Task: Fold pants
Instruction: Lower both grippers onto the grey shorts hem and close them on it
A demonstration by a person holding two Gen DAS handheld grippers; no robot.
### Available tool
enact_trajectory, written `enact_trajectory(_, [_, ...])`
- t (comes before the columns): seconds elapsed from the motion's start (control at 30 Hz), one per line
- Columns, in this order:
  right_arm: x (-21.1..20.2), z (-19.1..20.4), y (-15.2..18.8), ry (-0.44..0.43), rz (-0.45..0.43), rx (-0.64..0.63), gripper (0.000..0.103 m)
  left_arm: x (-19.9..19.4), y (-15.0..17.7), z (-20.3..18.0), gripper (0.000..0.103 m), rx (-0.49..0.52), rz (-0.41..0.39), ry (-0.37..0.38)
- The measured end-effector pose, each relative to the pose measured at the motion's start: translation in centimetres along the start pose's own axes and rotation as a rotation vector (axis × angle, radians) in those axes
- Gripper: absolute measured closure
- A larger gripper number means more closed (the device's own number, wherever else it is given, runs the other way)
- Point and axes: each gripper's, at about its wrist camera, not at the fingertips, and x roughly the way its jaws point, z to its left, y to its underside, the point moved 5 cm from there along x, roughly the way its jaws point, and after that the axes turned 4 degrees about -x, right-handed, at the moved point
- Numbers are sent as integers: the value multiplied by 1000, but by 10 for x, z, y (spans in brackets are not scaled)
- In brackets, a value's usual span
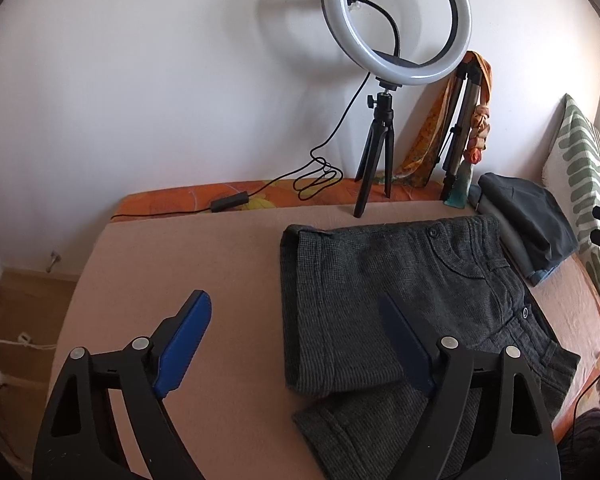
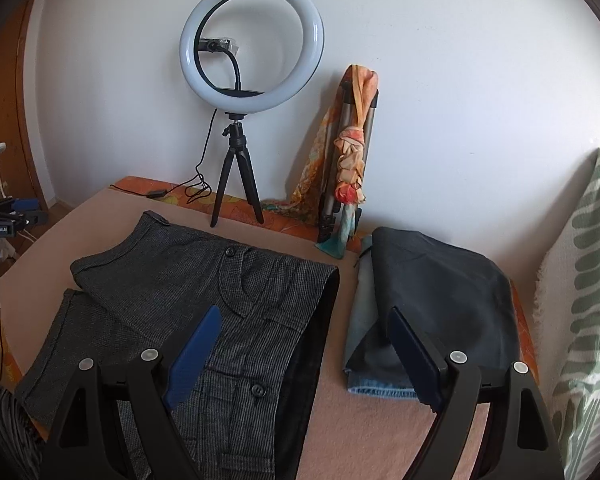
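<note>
Grey checked pants (image 1: 380,288) lie folded on the pink cover (image 1: 180,264), waistband to the right, a leg end sticking out at the near edge. My left gripper (image 1: 293,298) hovers open over their left fold; one blue pad is above bare cover, the other above the cloth. In the right wrist view the same pants (image 2: 204,288) fill the lower left. My right gripper (image 2: 305,311) is open above their waistband side, its right finger in front of a pile of folded clothes. Nothing sits between either pair of pads.
A ring light (image 2: 252,44) on a small tripod stands at the back by the wall, its cable (image 1: 316,176) trailing left. A folded tripod with an orange scarf (image 2: 352,160) leans beside it. Dark folded clothes (image 2: 440,292) and a green-patterned pillow (image 2: 588,300) lie right. The bed's left edge drops to the floor (image 1: 28,300).
</note>
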Motion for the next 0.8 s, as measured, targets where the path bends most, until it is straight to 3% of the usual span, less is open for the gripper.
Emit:
enact_trajectory(0.3, [104, -4, -28, -110, 112, -57, 22, 97, -26, -3, 31, -80, 148, 137])
enact_trajectory(0.43, [148, -3, -30, -166, 163, -57, 23, 136, -25, -4, 32, -77, 203, 125])
enact_trajectory(0.53, [180, -3, -29, -195, 197, -64, 23, 159, -25, -3, 38, -68, 236, 110])
enact_trajectory(0.7, [223, 9, -24, -203, 257, -149, 23, 184, -26, -3, 39, -69, 268, 119])
enact_trajectory(0.8, [241, 15, -22, -209, 279, -180, 22, 196, -24, -5, 49, -67, 291, 136])
